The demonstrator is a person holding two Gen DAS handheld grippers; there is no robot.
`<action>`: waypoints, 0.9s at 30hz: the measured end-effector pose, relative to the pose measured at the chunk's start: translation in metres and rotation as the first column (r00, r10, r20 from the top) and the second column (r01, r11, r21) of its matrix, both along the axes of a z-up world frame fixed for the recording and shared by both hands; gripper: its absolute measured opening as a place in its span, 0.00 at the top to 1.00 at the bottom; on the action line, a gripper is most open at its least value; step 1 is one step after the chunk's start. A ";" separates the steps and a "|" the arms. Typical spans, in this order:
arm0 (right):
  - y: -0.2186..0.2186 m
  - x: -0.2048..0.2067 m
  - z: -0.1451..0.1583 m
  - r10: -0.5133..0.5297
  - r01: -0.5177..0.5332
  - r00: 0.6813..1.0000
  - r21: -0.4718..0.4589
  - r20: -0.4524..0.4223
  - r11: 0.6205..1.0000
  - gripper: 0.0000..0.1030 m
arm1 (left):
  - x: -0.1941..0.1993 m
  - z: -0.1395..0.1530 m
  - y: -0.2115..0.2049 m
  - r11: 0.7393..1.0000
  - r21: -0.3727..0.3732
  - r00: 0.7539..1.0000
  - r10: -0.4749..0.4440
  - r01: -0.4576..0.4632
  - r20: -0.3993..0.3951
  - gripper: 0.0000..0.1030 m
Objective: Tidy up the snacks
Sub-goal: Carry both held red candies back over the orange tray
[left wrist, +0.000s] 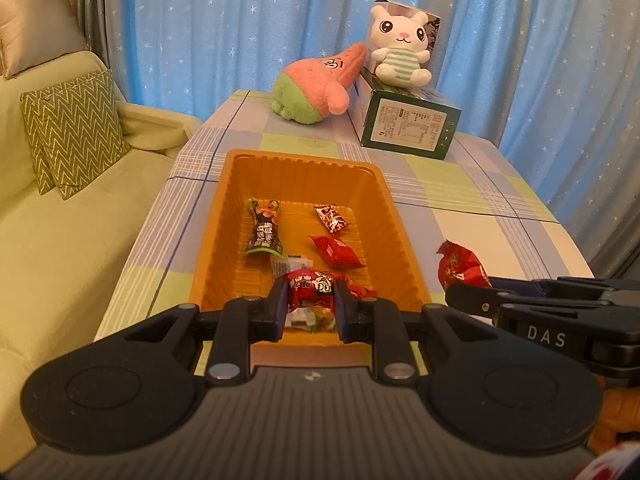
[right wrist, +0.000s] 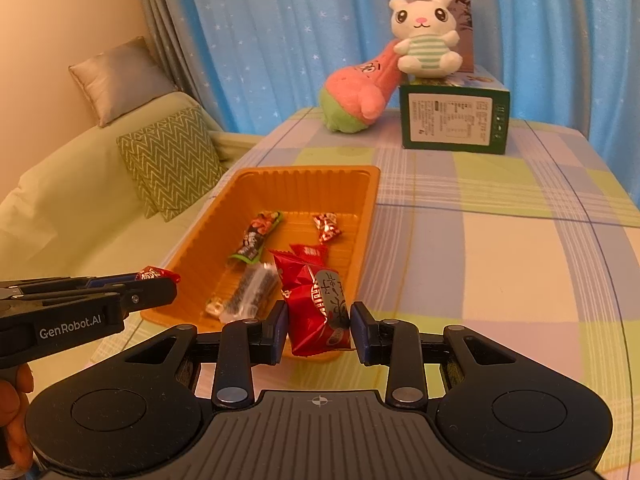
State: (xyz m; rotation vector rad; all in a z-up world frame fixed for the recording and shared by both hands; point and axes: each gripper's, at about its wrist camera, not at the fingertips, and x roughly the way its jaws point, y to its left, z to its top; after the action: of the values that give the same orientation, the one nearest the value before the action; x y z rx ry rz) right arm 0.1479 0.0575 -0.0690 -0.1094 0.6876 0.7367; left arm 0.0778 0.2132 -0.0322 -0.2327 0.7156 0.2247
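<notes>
From the left wrist view, the left gripper is pinched narrow on a small red candy wrapper above the near end of the orange tray, which runs lengthwise away across the checked tablecloth; inside lie a dark snack stick with its long axis pointing away, and two red packets. The right gripper reaches in from the right, a red packet at its tip. Behind stand a green box, a white rabbit plush on it and a pink plush leaning against it. From the right wrist view, the right gripper clamps a larger red packet, standing roughly upright just off the tray's near right corner; the left gripper crosses from the left over the tray's near left rim, its candy poking out, with a sofa cushion beyond
</notes>
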 end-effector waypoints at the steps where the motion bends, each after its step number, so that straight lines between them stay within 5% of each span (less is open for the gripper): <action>1: 0.003 0.002 0.000 0.002 -0.002 1.000 0.001 0.001 1.000 0.67 | 0.002 0.000 0.002 1.000 0.000 1.000 -0.002 0.002 0.000 0.80; 27: 0.072 0.087 -0.017 0.031 -0.032 0.998 -0.027 -0.050 0.999 0.67 | 0.078 -0.018 0.054 1.000 -0.019 0.999 -0.023 0.023 -0.035 0.79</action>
State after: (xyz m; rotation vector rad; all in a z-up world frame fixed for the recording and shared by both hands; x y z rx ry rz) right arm 0.2346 0.1296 -0.0864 -0.1281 0.7452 0.7623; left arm 0.1560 0.2672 -0.0503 -0.2384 0.7552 0.2010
